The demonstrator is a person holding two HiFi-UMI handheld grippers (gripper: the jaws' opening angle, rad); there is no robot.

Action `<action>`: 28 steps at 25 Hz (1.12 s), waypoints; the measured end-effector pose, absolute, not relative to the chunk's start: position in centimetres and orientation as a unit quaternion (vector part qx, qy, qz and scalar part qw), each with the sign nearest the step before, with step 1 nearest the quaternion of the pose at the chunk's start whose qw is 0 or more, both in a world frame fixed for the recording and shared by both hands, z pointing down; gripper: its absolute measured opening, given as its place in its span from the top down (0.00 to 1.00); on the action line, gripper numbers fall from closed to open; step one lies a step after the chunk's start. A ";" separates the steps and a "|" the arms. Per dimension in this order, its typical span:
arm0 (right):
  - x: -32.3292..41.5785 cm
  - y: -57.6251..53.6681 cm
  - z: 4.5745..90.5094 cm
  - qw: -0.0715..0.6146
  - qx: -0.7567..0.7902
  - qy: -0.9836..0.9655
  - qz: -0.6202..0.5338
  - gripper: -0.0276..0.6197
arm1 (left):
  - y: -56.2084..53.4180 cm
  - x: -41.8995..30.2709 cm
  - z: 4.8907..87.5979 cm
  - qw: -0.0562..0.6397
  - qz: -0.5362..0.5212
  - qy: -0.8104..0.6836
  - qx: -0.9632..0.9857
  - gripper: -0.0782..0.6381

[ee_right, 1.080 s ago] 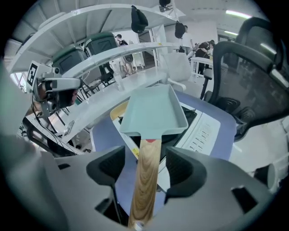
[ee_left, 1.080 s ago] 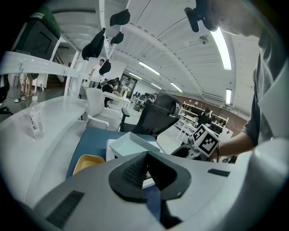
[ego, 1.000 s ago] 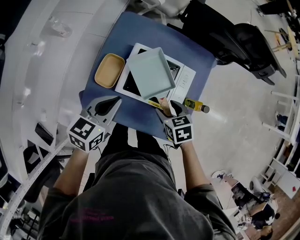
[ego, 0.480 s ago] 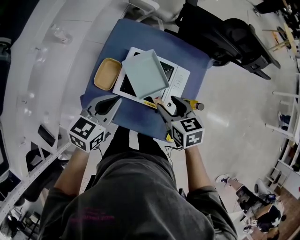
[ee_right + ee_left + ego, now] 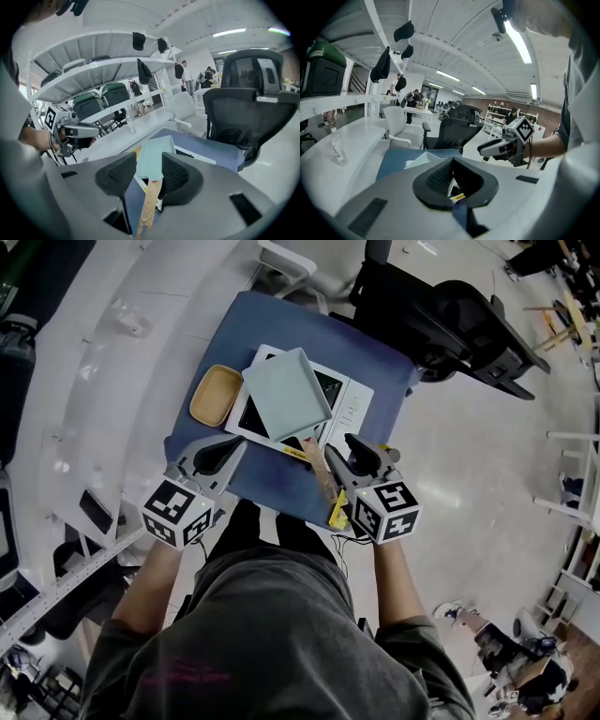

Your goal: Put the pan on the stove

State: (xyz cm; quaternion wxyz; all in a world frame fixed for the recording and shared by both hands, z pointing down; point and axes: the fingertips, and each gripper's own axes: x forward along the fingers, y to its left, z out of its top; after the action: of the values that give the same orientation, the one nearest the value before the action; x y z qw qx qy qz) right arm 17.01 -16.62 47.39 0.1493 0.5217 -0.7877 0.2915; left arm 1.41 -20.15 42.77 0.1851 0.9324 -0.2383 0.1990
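Head view showed your right tool had slid back along the handle toward the tabletop's near edge. Its grip was released, and the jaws were closing again around the handle without pinching it. The pan sat on the stove mid-tabletop, so placement looked done. Your left tool stayed clenched, empty.

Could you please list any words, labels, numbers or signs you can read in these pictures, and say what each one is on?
No text here can actually be read.
Shirt print: pink lettering, too blurred to read.
Stove control panel: small markings, too small to read.
Yellow label at the panel's near edge: too small to read.
Left marker cube and right marker cube: black-and-white square patterns only, no letters.
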 end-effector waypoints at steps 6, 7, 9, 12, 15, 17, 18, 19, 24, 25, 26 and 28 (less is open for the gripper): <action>18.5 -17.0 44.8 0.121 0.543 -0.786 0.271 0.87 | -19.6 1.8 41.3 0.175 0.193 -0.248 0.933 0.89; 18.7 -17.1 44.2 0.115 0.547 -0.786 0.265 0.90 | -19.6 1.8 41.1 0.173 0.192 -0.250 0.933 0.89; 19.0 -17.3 43.2 0.102 0.550 -0.788 0.258 0.94 | -19.5 1.9 40.7 0.170 0.189 -0.253 0.933 0.89; 18.8 -17.4 42.2 0.089 0.541 -0.795 0.260 0.95 | -19.4 2.1 40.3 0.166 0.187 -0.255 0.934 0.89; 18.5 -17.3 40.9 0.084 0.533 -0.804 0.251 0.95 | -19.2 2.5 39.9 0.163 0.184 -0.255 0.935 0.89; 18.3 -17.3 40.2 0.082 0.531 -0.808 0.241 0.95 | -19.0 2.7 39.5 0.162 0.182 -0.256 0.936 0.89; 18.2 -17.2 39.8 0.081 0.530 -0.810 0.238 0.95 | -19.0 2.8 39.3 0.162 0.180 -0.256 0.936 0.89; 18.2 -17.2 39.4 0.078 0.528 -0.812 0.236 0.95 | -18.9 2.9 39.1 0.161 0.178 -0.257 0.936 0.89; 17.9 -17.3 37.4 0.059 0.520 -0.823 0.220 0.95 | -18.9 3.3 38.2 0.155 0.167 -0.260 0.938 0.89; 17.8 -17.3 37.1 0.058 0.518 -0.825 0.217 0.95 | -18.9 3.3 38.0 0.154 0.165 -0.261 0.938 0.89; 17.7 -17.3 36.8 0.057 0.517 -0.827 0.214 0.95 | -18.9 3.3 37.9 0.154 0.164 -0.262 0.938 0.89; 17.6 -17.4 36.6 0.058 0.515 -0.829 0.209 0.95 | -18.9 3.3 37.8 0.154 0.162 -0.264 0.938 0.89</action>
State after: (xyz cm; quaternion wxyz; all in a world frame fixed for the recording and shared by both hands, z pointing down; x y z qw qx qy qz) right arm 17.58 -17.41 36.60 0.0582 0.5149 -0.8292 0.2095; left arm 3.25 -18.93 37.85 0.1538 0.9383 -0.2639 0.1621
